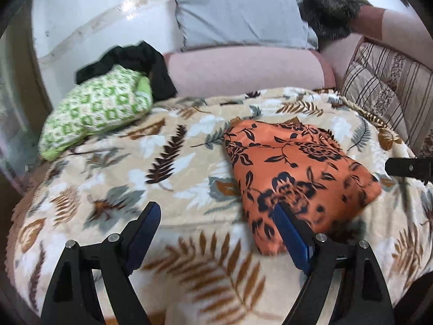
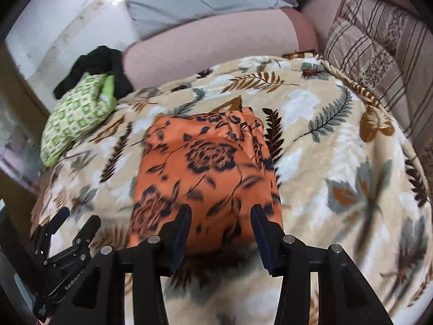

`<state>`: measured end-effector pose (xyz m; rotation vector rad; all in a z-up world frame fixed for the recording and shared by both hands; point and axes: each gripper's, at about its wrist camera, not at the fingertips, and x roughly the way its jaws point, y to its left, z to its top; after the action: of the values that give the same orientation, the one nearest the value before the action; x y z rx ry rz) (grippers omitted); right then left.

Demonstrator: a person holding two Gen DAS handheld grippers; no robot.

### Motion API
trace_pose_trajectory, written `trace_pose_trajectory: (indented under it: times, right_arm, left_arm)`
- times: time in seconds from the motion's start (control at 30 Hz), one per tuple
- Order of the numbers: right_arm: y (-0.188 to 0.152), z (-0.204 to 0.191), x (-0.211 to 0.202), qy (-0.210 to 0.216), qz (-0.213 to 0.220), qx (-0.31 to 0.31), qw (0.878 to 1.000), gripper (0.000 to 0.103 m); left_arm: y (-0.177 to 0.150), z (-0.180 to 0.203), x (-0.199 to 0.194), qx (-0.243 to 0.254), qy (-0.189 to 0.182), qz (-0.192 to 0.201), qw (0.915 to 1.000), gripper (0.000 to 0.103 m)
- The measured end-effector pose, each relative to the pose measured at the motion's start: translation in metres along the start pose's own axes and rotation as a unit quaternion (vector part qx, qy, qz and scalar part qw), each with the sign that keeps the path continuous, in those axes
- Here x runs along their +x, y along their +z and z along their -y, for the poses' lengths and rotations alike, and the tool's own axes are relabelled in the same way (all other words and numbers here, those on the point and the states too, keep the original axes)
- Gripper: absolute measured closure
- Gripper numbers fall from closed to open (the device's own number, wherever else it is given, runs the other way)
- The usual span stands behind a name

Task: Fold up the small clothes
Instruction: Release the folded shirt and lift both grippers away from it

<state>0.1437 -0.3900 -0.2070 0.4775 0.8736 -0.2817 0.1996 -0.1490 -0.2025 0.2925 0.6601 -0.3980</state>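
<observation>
A folded orange garment with black flowers [image 1: 297,162] [image 2: 205,178] lies flat on the leaf-patterned blanket [image 1: 162,149] [image 2: 338,135]. My left gripper [image 1: 216,208] hangs over the blanket with its jaws wide open and nothing between them; its right finger [image 1: 289,227] is at the garment's near left corner. My right gripper [image 2: 222,211] is open above the garment's near edge, and the cloth shows through the gap without the pads pressing on it. Each gripper also shows in the other view: the left gripper [image 2: 62,233], and part of the right gripper [image 1: 406,168].
A folded green-and-white garment [image 1: 94,111] [image 2: 75,116] lies at the blanket's far left, with a crumpled black garment [image 1: 135,59] [image 2: 100,59] behind it. A pink bolster [image 1: 243,67], a grey pillow [image 1: 238,13] and striped cushions [image 1: 384,86] [image 2: 373,62] line the back and right.
</observation>
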Motion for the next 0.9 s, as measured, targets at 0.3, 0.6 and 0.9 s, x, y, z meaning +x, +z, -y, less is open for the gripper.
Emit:
trace_pose_trajectory:
  times: [0.3, 0.6, 0.9]
  right_arm:
    - [-0.041, -0.012, -0.062, 0.042, 0.032, -0.012, 0.999, 0.052]
    - [-0.066, -0.011, -0.093, 0.058, 0.046, -0.016, 0.997, 0.051]
    - [-0.056, 0.004, -0.082, 0.070, 0.052, -0.008, 0.996, 0.046]
  left_arm:
    - [-0.021, 0.004, -0.076, -0.017, 0.001, 0.010, 0.9998, 0.017]
    - [-0.012, 0.008, -0.106, -0.014, 0.011, 0.026, 0.9995, 0.017]
    - [-0.009, 0.017, -0.076, -0.004, 0.022, 0.003, 0.9997, 0.017]
